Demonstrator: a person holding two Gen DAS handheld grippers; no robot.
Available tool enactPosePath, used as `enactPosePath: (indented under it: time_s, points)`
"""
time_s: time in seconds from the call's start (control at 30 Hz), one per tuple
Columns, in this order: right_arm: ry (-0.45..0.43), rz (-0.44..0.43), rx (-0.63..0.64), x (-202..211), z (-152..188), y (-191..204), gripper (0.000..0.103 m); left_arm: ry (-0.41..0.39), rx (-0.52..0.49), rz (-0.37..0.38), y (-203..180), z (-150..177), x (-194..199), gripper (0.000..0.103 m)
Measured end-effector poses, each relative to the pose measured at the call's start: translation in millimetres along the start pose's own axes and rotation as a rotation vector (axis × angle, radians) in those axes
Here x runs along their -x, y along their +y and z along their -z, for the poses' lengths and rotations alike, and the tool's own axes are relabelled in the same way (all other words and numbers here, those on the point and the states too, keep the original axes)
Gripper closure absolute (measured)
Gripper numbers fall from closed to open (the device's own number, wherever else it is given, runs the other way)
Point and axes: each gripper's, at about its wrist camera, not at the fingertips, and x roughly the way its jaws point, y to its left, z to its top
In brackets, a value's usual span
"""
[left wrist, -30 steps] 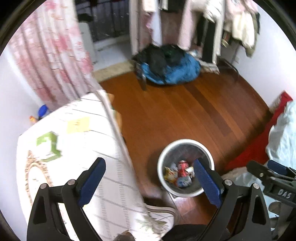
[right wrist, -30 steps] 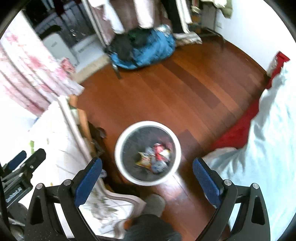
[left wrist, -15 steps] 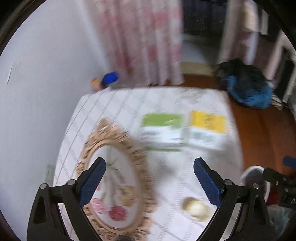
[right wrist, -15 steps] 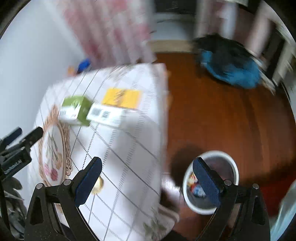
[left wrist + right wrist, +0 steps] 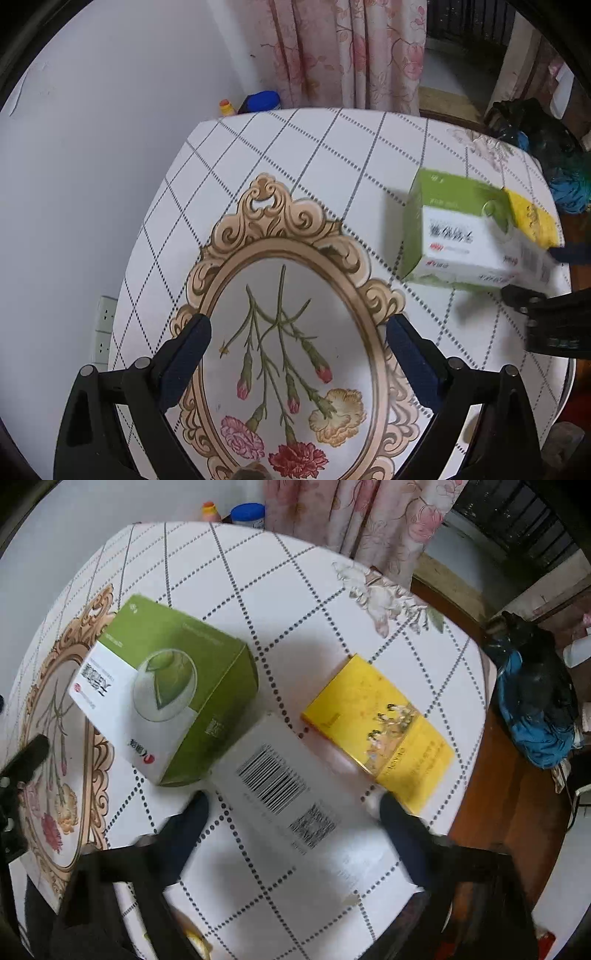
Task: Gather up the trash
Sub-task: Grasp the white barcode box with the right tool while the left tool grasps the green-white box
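Three boxes lie on the white checked tablecloth [image 5: 295,590]: a green and white box [image 5: 166,694], a flat yellow box [image 5: 380,723] and a white box with a barcode [image 5: 288,786]. My right gripper [image 5: 293,808] is open and low over the white box, one finger on each side of its near end. In the left wrist view the green box [image 5: 454,236] sits at the right, with the yellow box [image 5: 532,218] behind it. My left gripper [image 5: 297,339] is open and empty above the printed oval flower frame [image 5: 280,332].
A blue-lidded jar [image 5: 260,101] and an orange-capped bottle [image 5: 227,107] stand behind the table by the pink curtain [image 5: 351,51]. A blue and black bag [image 5: 535,709] lies on the wooden floor past the table's right edge. A yellowish round item [image 5: 195,941] is near my right gripper's base.
Both grippers swung from above the trash bin on the floor to over the table. The right gripper came down close to the white box; the left one moved over the flower frame.
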Motion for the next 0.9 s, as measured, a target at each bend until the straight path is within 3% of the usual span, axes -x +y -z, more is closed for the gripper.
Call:
enactPosePath:
  time_s: [0.07, 0.27, 0.43, 0.57, 0.63, 0.9]
  points:
    - [0.005, -0.021, -0.038, 0.6, 5.9, -4.3, 0.029, -0.015, -0.010, 0.031, -2.3, -9.9, 7.4, 0.006]
    - [0.019, -0.153, -0.487, 15.0, 56.4, -64.1, 0.037, -0.056, -0.074, 0.141, -30.8, -35.9, 32.7, 0.006]
    - [-0.034, -0.199, -0.772, 14.9, 95.9, -101.6, 0.042, -0.025, -0.198, 0.144, -75.6, -53.1, 28.5, 0.006]
    - [0.031, -0.236, -0.761, 6.6, 92.2, -101.8, 0.038, 0.009, -0.278, 0.110, -101.4, -58.5, 15.1, 0.006]
    - [0.022, -0.197, -0.715, 11.7, 91.3, -97.6, 0.032, 0.017, -0.296, 0.095, -107.5, -60.8, 11.8, 0.006]
    - [0.038, -0.124, -0.591, 8.1, 88.3, -78.7, 0.032, 0.093, -0.318, 0.084, -116.5, -65.0, -17.2, 0.006]
